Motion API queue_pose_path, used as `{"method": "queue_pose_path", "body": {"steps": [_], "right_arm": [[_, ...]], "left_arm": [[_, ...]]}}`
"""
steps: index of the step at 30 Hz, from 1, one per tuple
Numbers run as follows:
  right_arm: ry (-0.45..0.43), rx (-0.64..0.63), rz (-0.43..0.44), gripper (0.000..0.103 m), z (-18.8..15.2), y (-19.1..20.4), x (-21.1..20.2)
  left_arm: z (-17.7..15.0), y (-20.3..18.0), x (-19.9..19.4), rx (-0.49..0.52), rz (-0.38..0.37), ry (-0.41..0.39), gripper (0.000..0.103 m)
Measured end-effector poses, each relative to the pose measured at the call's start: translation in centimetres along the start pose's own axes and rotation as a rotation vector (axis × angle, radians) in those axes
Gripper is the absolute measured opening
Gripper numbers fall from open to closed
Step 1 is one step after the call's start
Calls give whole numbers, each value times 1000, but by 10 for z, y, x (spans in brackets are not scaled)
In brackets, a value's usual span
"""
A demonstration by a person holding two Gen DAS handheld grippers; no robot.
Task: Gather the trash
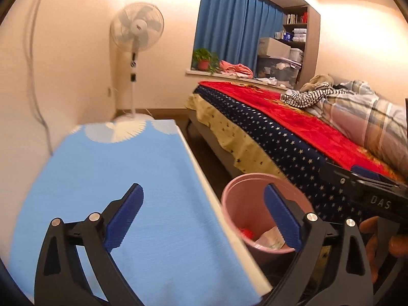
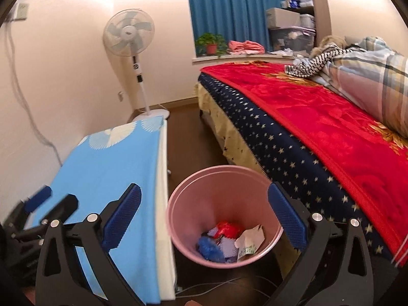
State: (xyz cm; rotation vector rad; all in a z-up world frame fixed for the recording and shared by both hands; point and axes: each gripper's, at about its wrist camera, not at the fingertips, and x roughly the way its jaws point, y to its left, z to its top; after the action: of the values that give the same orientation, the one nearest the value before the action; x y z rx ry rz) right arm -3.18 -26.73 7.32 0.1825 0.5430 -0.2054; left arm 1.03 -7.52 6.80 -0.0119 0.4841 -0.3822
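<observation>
Our right gripper [image 2: 204, 219] and left gripper [image 1: 204, 219] both gaped empty, the pink bin [image 2: 178, 204] of trash [image 2: 229, 239] just below and ahead, so we judged withdrawing clear of its rim wise.

Pink bin [image 2: 224, 219] on brown floor [image 2: 188, 137]

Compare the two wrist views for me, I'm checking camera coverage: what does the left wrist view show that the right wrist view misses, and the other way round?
Only the left wrist view shows the right gripper from outside, with fingers of the hand holding it. Only the right wrist view shows the blue bag deep in the bin, the wall socket, and the left gripper at its edge. Both show the bin, table, fan, bed and curtain.
</observation>
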Motion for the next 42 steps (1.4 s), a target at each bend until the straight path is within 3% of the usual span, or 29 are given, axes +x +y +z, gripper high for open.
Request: {"method": "queue_pose_path", "body": {"steps": [10, 18, 22, 42], "right_arm": [[-31, -80, -33, 98, -43, 42, -37], [6, -134, -20, 98, -59, 67, -22], [22, -140, -18, 98, -62, 74, -12], [47, -144, -17, 98, -66, 84, 0]], "left_arm": [[-36, 42, -63, -63, 143, 12, 95], [-62, 66, -62, -108, 248, 76, 95], [-70, 70, -54, -124, 255, 107, 95], [-74, 70, -47, -145, 253, 109, 95]]}}
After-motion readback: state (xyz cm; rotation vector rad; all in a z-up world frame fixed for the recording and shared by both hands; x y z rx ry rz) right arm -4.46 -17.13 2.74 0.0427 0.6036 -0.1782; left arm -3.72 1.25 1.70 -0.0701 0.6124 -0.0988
